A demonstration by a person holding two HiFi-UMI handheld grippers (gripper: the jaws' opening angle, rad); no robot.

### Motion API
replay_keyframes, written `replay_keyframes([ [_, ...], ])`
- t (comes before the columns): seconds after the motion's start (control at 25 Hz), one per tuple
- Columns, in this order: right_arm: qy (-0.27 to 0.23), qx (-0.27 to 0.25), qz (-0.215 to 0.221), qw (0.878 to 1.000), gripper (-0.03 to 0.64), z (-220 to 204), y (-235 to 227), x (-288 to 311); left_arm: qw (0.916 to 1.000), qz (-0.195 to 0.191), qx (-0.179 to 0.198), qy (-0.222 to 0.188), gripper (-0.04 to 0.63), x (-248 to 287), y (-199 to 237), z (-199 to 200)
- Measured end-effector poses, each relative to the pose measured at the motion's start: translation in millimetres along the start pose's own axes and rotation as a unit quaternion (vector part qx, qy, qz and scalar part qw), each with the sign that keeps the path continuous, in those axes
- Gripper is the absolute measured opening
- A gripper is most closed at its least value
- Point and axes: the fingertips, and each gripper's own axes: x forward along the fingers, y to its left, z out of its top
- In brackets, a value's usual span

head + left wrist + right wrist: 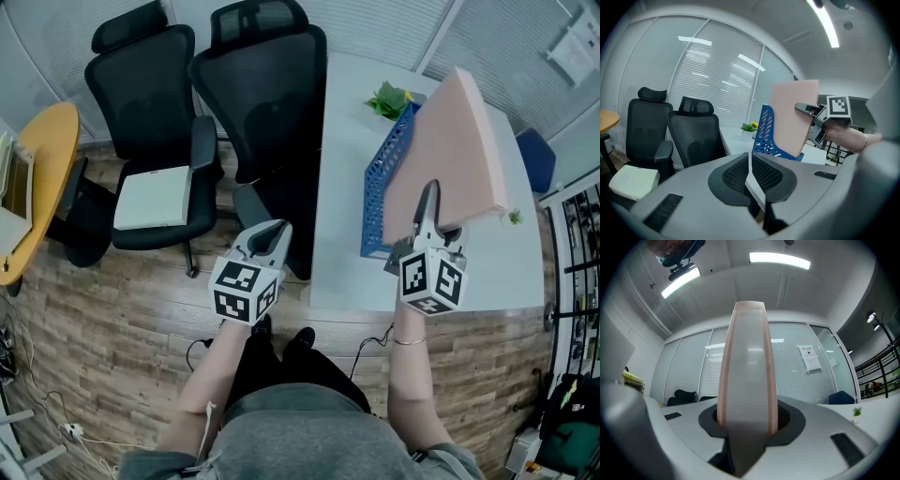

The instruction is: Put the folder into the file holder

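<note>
The step in hand looks like the carry-and-align. The right gripper (429, 220) pinches the near edge of the thick pale-pink folder (450, 141), and its own view shows the folder's spine (747, 371) wedged between the pads. The folder is in the air, tilted away from the person, over the right side of the blue perforated plastic file holder (380, 197). That holder stands on the long white table (342, 122). No view shows whether the folder's lower corner has entered the holder; it appears not yet seated.

The next move probably calls for bringing the folder more upright, lining its lower edge up with the holder's open top, and lowering it between the blue walls.

The left gripper (272, 234) is at the table's near left edge, with its jaws pressed together on nothing.

A small green plant with yellow flowers (389, 98) stands just beyond the holder's far end and could be brushed by the folder's top. Two black mesh office chairs (267, 103) stand left of the table, well clear, one with a white pad (152, 197) on its seat.
</note>
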Motion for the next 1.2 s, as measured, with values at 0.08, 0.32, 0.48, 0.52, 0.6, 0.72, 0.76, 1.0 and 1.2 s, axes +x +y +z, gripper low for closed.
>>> replay_keyframes([
  [0.08,0.007,0.0,-0.002,1.0,0.158,-7.2,-0.7,-1.4,1.0,0.002,-0.001,0.002,0.036,0.9,0.3,-1.4],
  [0.32,0.021,-0.001,0.002,1.0,0.16,-20.2,1.9,-0.4,1.0,0.001,-0.003,0.004,0.036,5.4,-2.5,-4.0],
  [0.48,0.03,-0.002,0.002,1.0,0.16,-29.5,1.4,1.1,1.0,-0.003,-0.004,0.005,0.037,10.3,-5.0,-4.8],
  [0.52,0.033,-0.003,0.001,0.999,0.161,-32.1,0.8,1.5,1.0,-0.003,-0.004,0.006,0.036,11.4,-5.1,-4.9],
  [0.6,0.04,-0.006,0.001,0.999,0.161,-38.0,0.1,1.6,1.0,-0.004,-0.005,0.006,0.037,12.8,-5.3,-4.9],
  [0.72,0.052,-0.011,0.003,0.999,0.161,-47.6,-0.4,-0.5,1.0,-0.005,-0.005,0.006,0.036,13.7,-6.0,-4.7],
  [0.76,0.055,-0.011,0.003,0.998,0.161,-50.6,-0.6,-1.3,1.0,-0.005,-0.005,0.006,0.037,14.2,-6.2,-4.6],
  [1.0,0.064,-0.015,0.004,0.998,0.165,-62.8,-0.4,-4.5,0.9999,-0.011,-0.004,0.01,0.036,16.8,-8.3,-6.2],
  [1.2,0.078,-0.021,0.008,0.997,0.169,-74.7,4.4,-7.5,0.9998,-0.014,-0.004,0.013,0.037,17.7,-8.1,-8.7],
])
